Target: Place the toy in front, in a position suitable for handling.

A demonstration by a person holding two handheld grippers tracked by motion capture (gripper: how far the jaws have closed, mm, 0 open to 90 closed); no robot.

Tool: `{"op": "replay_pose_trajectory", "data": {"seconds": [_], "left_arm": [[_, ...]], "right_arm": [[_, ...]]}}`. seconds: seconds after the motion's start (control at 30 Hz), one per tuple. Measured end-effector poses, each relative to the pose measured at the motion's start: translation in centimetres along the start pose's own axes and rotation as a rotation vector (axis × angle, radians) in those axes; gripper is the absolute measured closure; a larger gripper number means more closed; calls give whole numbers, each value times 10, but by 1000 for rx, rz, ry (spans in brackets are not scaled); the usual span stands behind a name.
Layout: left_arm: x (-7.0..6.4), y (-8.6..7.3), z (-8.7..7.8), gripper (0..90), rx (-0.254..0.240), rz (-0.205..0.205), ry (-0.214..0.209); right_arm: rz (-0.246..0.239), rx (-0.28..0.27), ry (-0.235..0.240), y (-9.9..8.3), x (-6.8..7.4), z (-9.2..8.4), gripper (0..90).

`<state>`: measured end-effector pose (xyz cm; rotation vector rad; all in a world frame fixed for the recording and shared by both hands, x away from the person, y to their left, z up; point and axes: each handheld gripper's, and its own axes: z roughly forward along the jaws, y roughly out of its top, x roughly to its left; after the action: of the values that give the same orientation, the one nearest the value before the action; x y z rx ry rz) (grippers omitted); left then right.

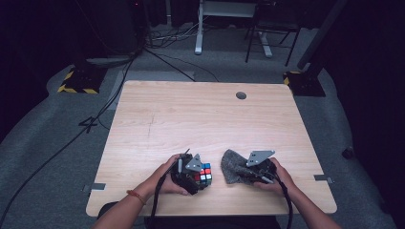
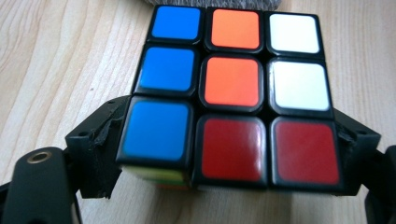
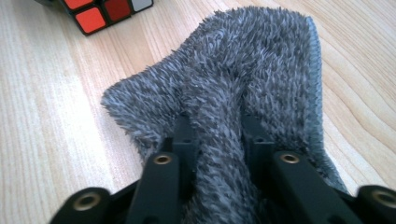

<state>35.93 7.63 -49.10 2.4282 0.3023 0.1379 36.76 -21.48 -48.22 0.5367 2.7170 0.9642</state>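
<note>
Near the table's [image 1: 143, 124] front edge, the left gripper [image 2: 229, 149] brackets a puzzle cube [image 2: 233, 93] with its 2 jaws at the bottom row, grip looking loose. Just beside it, the right gripper [image 3: 212, 135] pinches a ridge of grey cloth [image 3: 261, 70]. Wiping now could shove the cube askew or free
</note>
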Motion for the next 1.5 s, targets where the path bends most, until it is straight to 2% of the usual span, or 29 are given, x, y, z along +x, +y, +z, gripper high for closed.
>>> {"op": "replay_pose_trajectory", "data": {"seconds": [0.07, 0.13, 0.27, 0.33, 0.47, 0.6, 0.7, 0.8, 1.03, 1.1, 1.17, 1.23, 1.33, 1.43, 1.5], "left_arm": [[0, 1, 1, 283, 0, 7, -10], [-1, 4, 1, 314, -4, 12, 4], [-4, 12, 3, 329, -7, 47, 19], [-7, 20, 2, 330, -16, 75, 19], [-13, 39, 0, 331, -68, 111, 16], [-14, 52, -3, 332, -109, 129, 27], [-13, 61, -8, 332, -149, 138, 33], [-13, 66, -10, 333, -152, 146, 45], [-7, 67, -22, 333, -197, 122, 45], [-7, 66, -22, 333, -187, 119, 59], [-7, 64, -22, 333, -181, 113, 52], [-8, 64, -20, 333, -173, 123, 56], [-11, 66, -17, 333, -165, 134, 47], [-14, 69, -16, 333, -163, 150, 62], [-16, 71, -18, 333, -172, 153, 60]], "right_arm": [[-6, -13, -1, 0, 0, -3, 766], [-2, -36, 5, 0, -1, -8, 768], [14, -127, 47, 3, 2, -20, 768], [11, -200, 72, 9, 7, -31, 768], [-3, -265, 101, 18, 15, -39, 767], [2, -285, 112, 20, 17, -42, 766], [13, -272, 115, 17, 16, -39, 767], [8, -225, 113, 15, 17, -30, 768], [6, -176, 115, 13, 14, -29, 768], [5, -204, 112, 15, 14, -33, 768], [16, -241, 105, 17, 14, -38, 768], [22, -299, 120, 18, 14, -45, 768], [15, -340, 120, 21, 17, -51, 768], [6, -353, 91, 24, 20, -54, 766], [-13, -338, 67, 25, 22, -52, 765]]}}
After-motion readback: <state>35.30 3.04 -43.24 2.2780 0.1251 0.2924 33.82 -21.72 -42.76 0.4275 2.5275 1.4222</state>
